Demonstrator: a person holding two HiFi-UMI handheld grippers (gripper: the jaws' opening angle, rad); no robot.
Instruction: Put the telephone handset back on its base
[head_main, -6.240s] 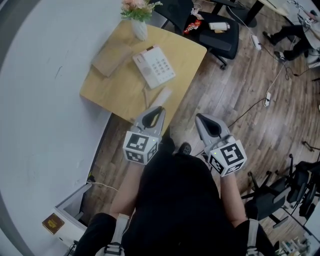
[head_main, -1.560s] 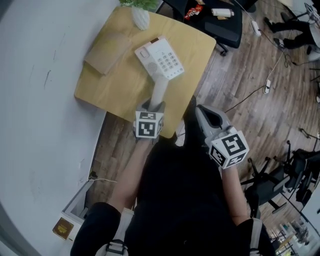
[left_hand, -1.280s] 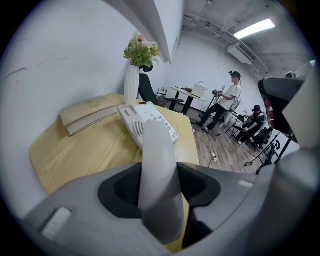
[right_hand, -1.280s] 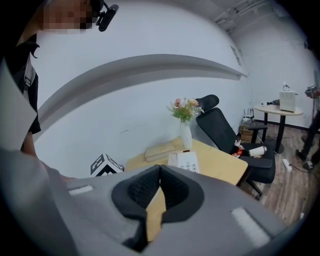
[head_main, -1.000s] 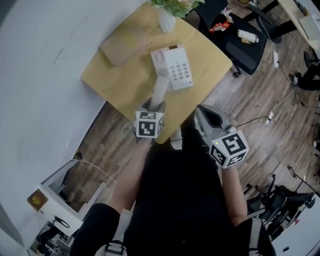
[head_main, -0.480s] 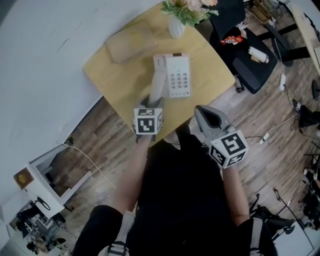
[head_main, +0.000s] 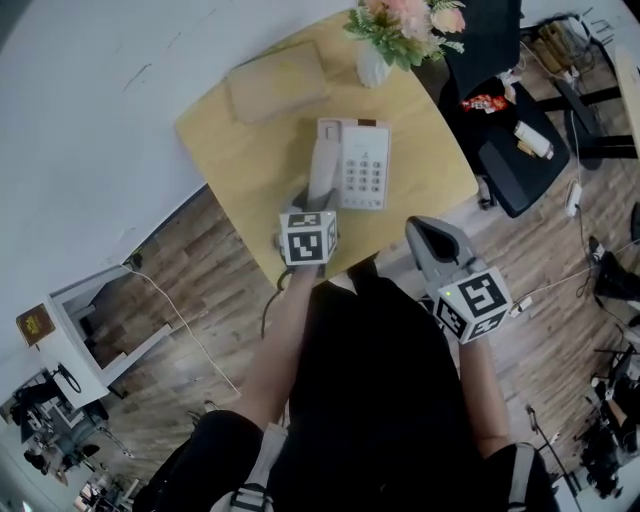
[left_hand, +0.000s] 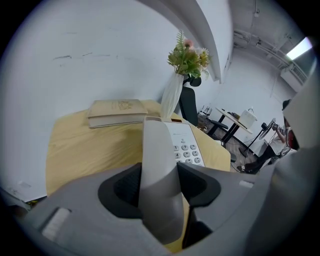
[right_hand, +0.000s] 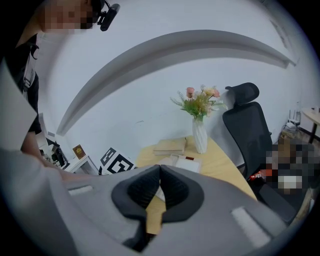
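Note:
My left gripper (head_main: 307, 203) is shut on the near end of the pale grey telephone handset (head_main: 322, 168). The handset points away from me along the left side of the white telephone base (head_main: 364, 166), which lies on the wooden table (head_main: 240, 160). In the left gripper view the handset (left_hand: 159, 170) fills the space between the pads, and its far end reaches the base (left_hand: 186, 149) beside the keypad. I cannot tell whether it touches the cradle. My right gripper (head_main: 424, 236) hangs shut and empty over the table's near edge; its pads meet in the right gripper view (right_hand: 160, 186).
A closed tan book (head_main: 277, 80) lies at the table's back left. A white vase with flowers (head_main: 374, 64) stands at the back, beyond the base. A black office chair (head_main: 515, 140) stands right of the table. Wooden floor lies around it.
The head view has swung, so the table now sits more upright in the picture. The left gripper keeps its grip on the handset, which still lies along the base's left side. The right gripper stays shut.

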